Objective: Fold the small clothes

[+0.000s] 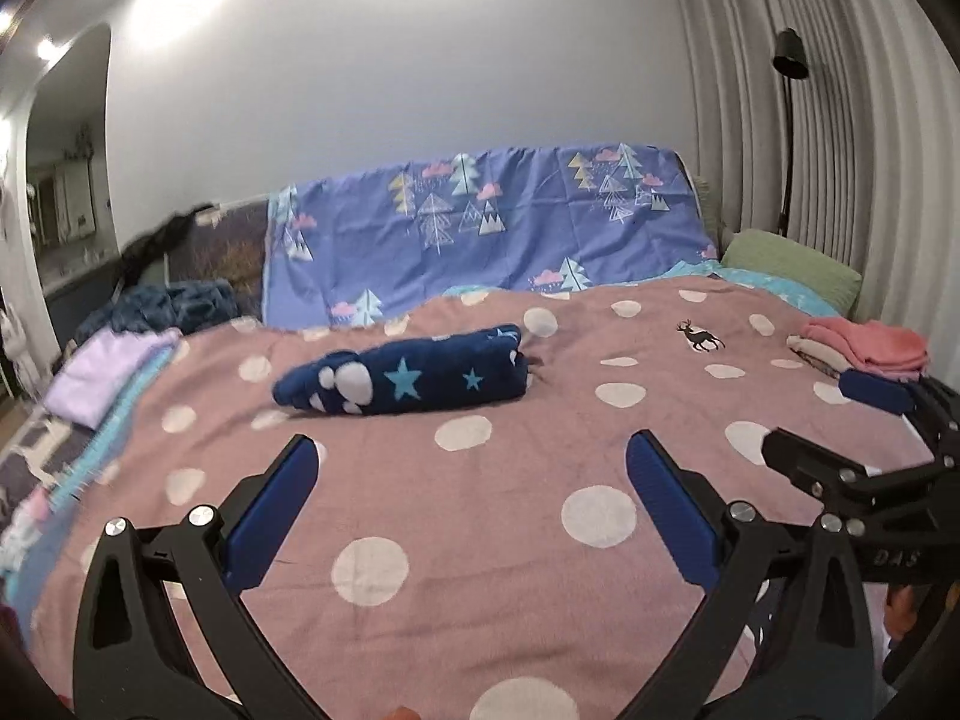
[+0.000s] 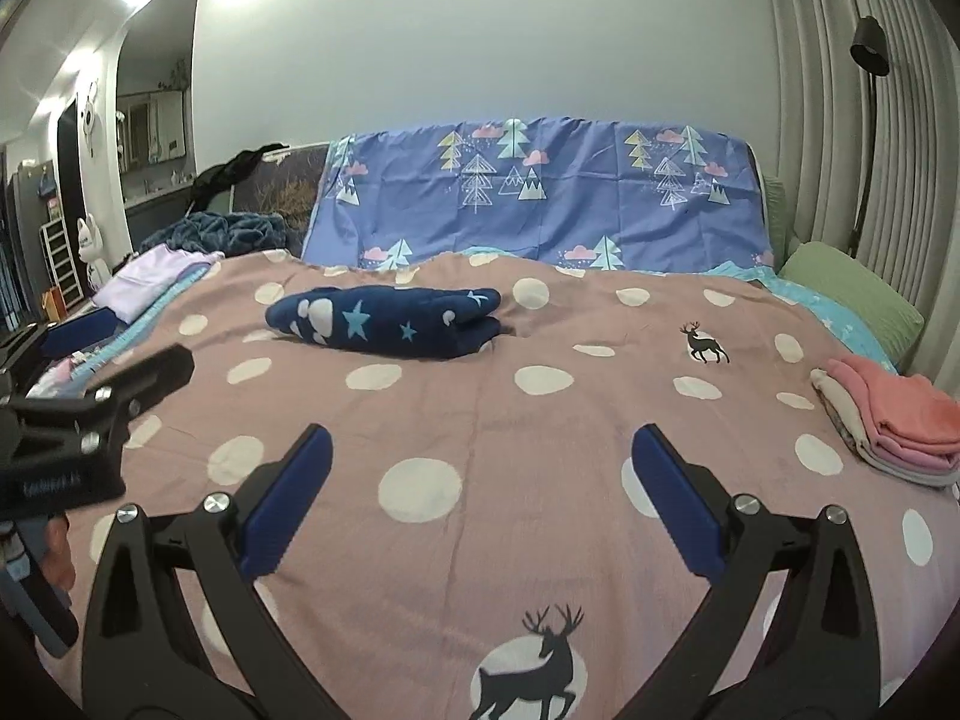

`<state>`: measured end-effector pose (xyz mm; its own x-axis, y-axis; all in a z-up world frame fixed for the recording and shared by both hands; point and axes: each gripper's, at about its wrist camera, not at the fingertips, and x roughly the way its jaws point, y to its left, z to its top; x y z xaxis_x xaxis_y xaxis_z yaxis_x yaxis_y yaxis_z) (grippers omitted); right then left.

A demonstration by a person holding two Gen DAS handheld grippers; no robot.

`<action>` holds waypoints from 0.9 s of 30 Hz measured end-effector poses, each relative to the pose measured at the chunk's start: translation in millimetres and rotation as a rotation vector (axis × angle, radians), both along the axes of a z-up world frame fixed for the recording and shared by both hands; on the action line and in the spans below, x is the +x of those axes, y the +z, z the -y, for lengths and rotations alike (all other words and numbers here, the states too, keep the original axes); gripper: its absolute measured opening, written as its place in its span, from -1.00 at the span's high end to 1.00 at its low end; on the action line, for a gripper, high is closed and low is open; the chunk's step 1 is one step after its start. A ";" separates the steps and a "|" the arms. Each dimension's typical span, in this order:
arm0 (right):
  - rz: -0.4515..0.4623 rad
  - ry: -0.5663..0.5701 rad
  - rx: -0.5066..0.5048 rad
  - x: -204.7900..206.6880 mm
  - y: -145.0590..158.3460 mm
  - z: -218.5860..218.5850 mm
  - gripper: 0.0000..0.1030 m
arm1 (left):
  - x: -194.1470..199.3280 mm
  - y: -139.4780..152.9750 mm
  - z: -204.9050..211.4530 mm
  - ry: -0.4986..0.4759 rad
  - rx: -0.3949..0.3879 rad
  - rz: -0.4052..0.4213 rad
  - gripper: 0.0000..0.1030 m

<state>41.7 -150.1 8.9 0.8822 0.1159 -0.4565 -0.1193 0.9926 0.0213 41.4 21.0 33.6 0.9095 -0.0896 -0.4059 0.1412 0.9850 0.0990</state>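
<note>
Hovering wide open and empty in the left wrist view, the left gripper point(image 1: 471, 450) faces the folded navy star-print garment point(image 1: 402, 381) on the polka-dot blanket point(image 1: 540, 570), apparently finished; in the right wrist view, the right gripper point(image 2: 480, 441) gapes likewise empty, well short of it

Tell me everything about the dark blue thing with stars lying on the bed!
The navy garment is a small piece of clothing, soft and fleecy-looking, printed with light blue stars and white cloud-like blobs. It is folded into a long, thick bundle, with stacked layers showing at its right end. It lies flat and slightly slanted on the pink polka-dot blanket, toward the far side of the bed. Only the blanket touches it; both grippers are open, empty and well short of it.
</note>
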 end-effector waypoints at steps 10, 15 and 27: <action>-0.015 -0.027 0.043 -35.7 15.1 7.2 -0.96 | -50.1 17.3 3.2 0.082 0.013 0.080 -0.97; -0.061 -0.051 0.109 -49.5 16.1 13.8 -0.96 | -62.8 16.8 8.6 0.067 0.014 0.047 -0.97; -0.045 -0.023 0.064 -71.2 19.1 2.6 -0.96 | -85.8 12.4 5.9 0.034 -0.022 -0.006 -0.97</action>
